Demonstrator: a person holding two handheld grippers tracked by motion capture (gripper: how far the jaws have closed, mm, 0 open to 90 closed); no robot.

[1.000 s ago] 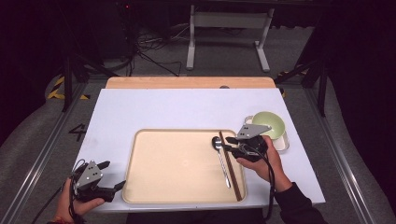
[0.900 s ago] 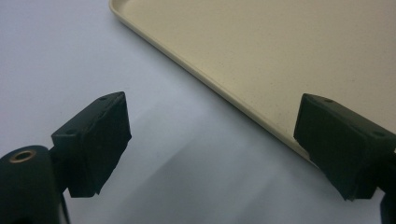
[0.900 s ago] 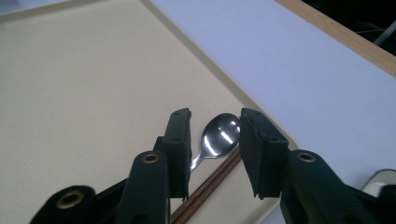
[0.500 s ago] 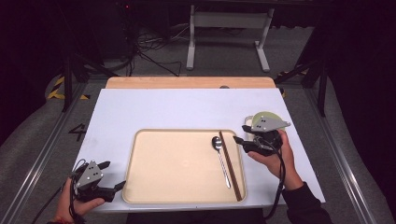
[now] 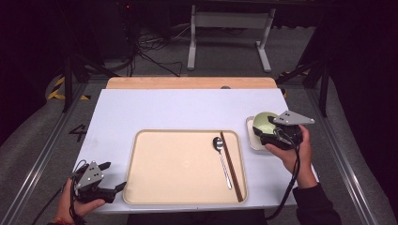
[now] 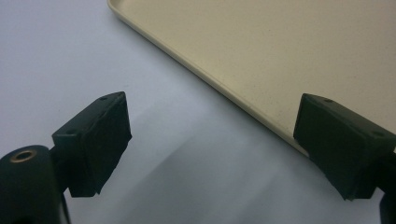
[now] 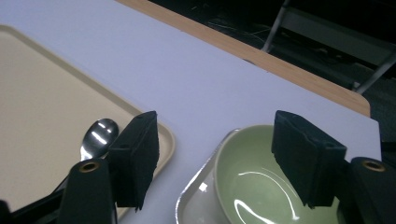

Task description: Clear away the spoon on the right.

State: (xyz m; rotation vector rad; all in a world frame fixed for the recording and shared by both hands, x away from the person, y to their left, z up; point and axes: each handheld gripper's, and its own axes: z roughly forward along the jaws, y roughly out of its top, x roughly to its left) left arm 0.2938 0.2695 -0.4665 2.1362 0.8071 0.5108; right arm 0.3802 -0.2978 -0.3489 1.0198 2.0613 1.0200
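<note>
A beige tray [image 5: 183, 166] lies at the middle of the white table, its rim also in the left gripper view [image 6: 280, 56]. A metal spoon [image 5: 222, 159] and dark chopsticks [image 5: 231, 164] lie along its right side. Right of the tray, a green bowl [image 5: 263, 123] sits in a silver dish [image 5: 251, 138]. My right gripper [image 5: 264, 132] hovers at the bowl's near edge. Its jaws have just been opening and grip nothing; the bowl [image 7: 261, 186] shows below their gap [image 7: 222, 158], and the spoon [image 7: 98, 135] lies to the left. My left gripper [image 5: 112, 175] rests open by the tray's front left corner.
A wooden strip [image 5: 187, 83] runs along the table's far edge. Behind it stand a metal frame [image 5: 225, 28] and cables on the floor. Bare white table [image 5: 164, 112] stretches beyond the tray and to its left.
My right gripper has moved right, off the spoon's head on the tray and over to the green bowl, with its jaws spread wider. The spoon stays lying in the tray. The left gripper kept still.
</note>
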